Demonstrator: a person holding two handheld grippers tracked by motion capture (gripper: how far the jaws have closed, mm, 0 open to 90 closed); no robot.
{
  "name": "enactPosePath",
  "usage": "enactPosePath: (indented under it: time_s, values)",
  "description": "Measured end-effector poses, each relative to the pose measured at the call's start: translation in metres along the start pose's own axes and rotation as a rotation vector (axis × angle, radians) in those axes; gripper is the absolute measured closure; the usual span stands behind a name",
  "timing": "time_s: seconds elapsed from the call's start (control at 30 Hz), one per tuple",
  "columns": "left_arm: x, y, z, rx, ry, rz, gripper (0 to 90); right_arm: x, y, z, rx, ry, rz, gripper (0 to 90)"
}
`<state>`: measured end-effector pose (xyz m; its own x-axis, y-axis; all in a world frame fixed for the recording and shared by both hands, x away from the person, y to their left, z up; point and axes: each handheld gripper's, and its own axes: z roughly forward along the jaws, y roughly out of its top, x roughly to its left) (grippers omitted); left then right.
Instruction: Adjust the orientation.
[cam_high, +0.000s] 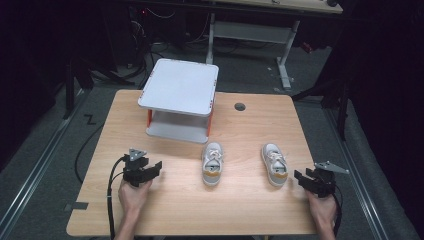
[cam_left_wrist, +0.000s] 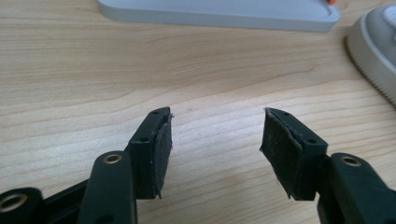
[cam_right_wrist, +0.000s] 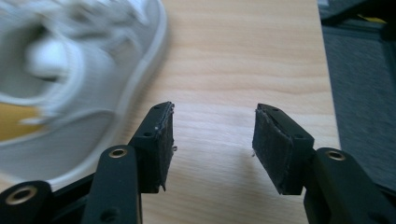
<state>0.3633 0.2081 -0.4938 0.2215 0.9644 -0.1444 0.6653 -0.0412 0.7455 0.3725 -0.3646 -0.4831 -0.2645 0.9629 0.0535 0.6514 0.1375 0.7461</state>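
Resting low over the wooden bench (cam_high: 165, 210), the left hand-held gripper (cam_high: 156, 167) has its jaws parted with bare wood grain between the pads and nothing held; in the left gripper view the same hand-held gripper (cam_left_wrist: 217, 128) faces the base plate of the shelf stand (cam_left_wrist: 219, 13), which is cut off by the top edge, and the ribbed sole edge of the left sneaker (cam_left_wrist: 373, 56) is cut off at the right edge. The right hand-held gripper (cam_high: 299, 176) sits near the bench's right edge, just beside the heel of the right sneaker (cam_high: 274, 164); its jaws stand apart with nothing between them, though the gap reads narrower than full spread. In the right gripper view that hand-held gripper (cam_right_wrist: 214, 123) has the right sneaker (cam_right_wrist: 70, 70) to the left of its jaws, outside them, blurred and cropped, so laces and a yellow-orange heel patch are only roughly made out. Both pale grey sneakers lie upright on the bench, toes toward the two-tier white shelf stand (cam_high: 180, 87); the left sneaker (cam_high: 212, 162) lies between the two hand-held grippers, well apart from its mate. No brand mark or writing is legible on either shoe or on the stand. The stand's lower tier is mostly hidden beneath the upper one. Each forearm is cut off by the bottom of the high view.
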Motion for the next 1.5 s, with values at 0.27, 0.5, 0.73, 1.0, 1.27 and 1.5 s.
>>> enactPosePath:
  time_s: [0.27,0.5,0.73,1.0,1.27,1.5]
  values:
    - [-0.001,-0.007,0.007,0.007,0.055,0.035,42.4,0.027,0.016,-0.030,-0.099,0.127,-0.042,54.5]
    - [-0.007,-0.008,0.010,0.002,0.095,0.100,41.1,0.062,0.041,-0.026,-0.056,0.220,-0.124,59.3]
    - [-0.010,-0.008,0.011,0.003,0.096,0.108,38.1,0.075,0.045,0.005,0.101,0.204,-0.118,61.3]
    - [-0.010,-0.008,0.011,0.005,0.096,0.107,37.3,0.085,0.046,0.021,0.145,0.186,-0.157,77.1]
    - [-0.010,-0.009,0.011,0.003,0.093,0.104,36.9,0.080,0.048,0.011,0.111,0.164,-0.167,83.7]
    - [-0.010,-0.009,0.011,0.003,0.094,0.104,36.9,0.101,0.059,0.000,0.082,0.210,-0.231,83.8]
